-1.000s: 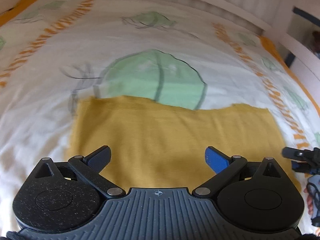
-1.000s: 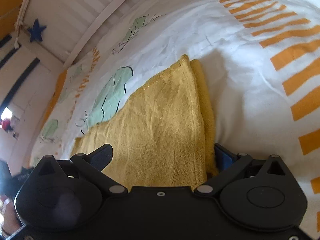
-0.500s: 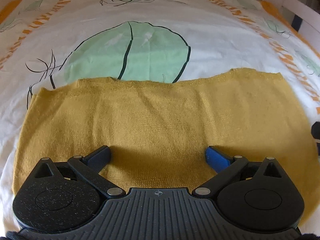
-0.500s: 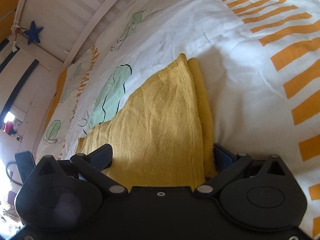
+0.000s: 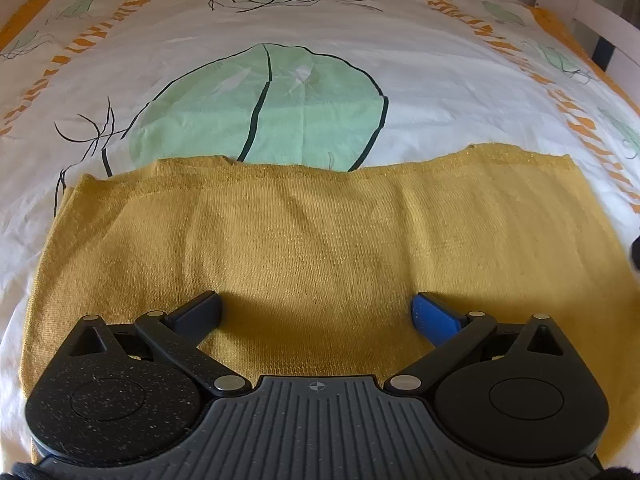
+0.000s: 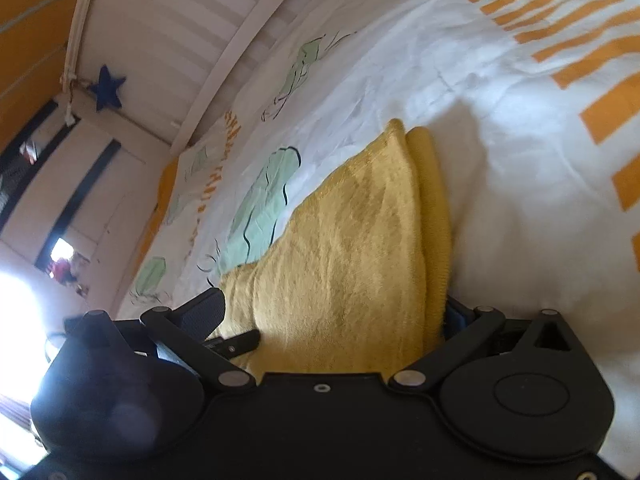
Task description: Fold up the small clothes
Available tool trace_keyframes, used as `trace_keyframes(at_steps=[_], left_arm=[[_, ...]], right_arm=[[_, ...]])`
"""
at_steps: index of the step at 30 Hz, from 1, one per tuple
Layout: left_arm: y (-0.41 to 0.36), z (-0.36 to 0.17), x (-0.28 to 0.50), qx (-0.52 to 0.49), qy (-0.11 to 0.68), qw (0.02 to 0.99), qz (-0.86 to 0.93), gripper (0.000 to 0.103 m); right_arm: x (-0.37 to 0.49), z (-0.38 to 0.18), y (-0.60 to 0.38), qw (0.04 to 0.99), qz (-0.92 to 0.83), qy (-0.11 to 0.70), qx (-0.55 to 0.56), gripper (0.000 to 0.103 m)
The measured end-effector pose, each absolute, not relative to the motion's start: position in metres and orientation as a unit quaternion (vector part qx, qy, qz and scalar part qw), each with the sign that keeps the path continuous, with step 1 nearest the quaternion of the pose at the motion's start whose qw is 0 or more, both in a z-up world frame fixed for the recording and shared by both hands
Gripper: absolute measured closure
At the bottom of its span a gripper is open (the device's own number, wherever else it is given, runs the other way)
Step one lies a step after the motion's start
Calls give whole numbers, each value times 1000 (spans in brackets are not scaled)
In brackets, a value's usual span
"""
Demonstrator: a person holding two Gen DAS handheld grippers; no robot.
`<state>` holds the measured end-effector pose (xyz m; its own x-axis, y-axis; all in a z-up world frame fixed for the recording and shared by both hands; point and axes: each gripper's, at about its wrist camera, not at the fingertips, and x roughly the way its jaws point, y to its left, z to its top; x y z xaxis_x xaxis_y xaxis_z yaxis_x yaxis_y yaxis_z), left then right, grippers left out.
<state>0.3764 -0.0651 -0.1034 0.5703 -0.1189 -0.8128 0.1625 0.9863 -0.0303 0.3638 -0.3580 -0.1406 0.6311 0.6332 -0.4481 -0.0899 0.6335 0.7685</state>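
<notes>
1. My left gripper [image 5: 316, 314] hovers with jaws spread wide over the mustard garment [image 5: 320, 248], folded flat on the leaf-print bedsheet [image 5: 304, 60].
2. My right gripper [image 6: 334, 314], fingers apart, straddles the garment's doubled edge.

Ahead of me lies a bed, its white sheet [image 5: 420, 60] printed with green leaves and bands of orange dashes running toward the far edge. White slatted rails [image 6: 224, 60] close off the bed's far edge, with a white rail [image 5: 600, 24] at the far right corner too. A dark blue star [image 6: 107, 87] hangs beside an orange wall [image 6: 28, 8]. Bright daylight glares in from my right-wrist view's lower left [image 6: 16, 308].
</notes>
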Motion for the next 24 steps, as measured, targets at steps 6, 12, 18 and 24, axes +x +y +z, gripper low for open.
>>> trace_keyframes(at_steps=[6, 12, 18, 24], left_arm=[[-42, -88, 356, 6, 460, 881, -110, 3], [8, -72, 330, -8, 451, 887, -97, 3], [58, -62, 335, -45, 431, 900, -53, 3], [85, -49, 350, -54, 424, 903, -46, 3]], right_arm=[[369, -138, -360, 812, 223, 388, 375, 0], [369, -134, -362, 813, 194, 416, 358, 54], [365, -130, -355, 827, 164, 421, 335, 78], [358, -102, -334, 853, 141, 408, 292, 79]])
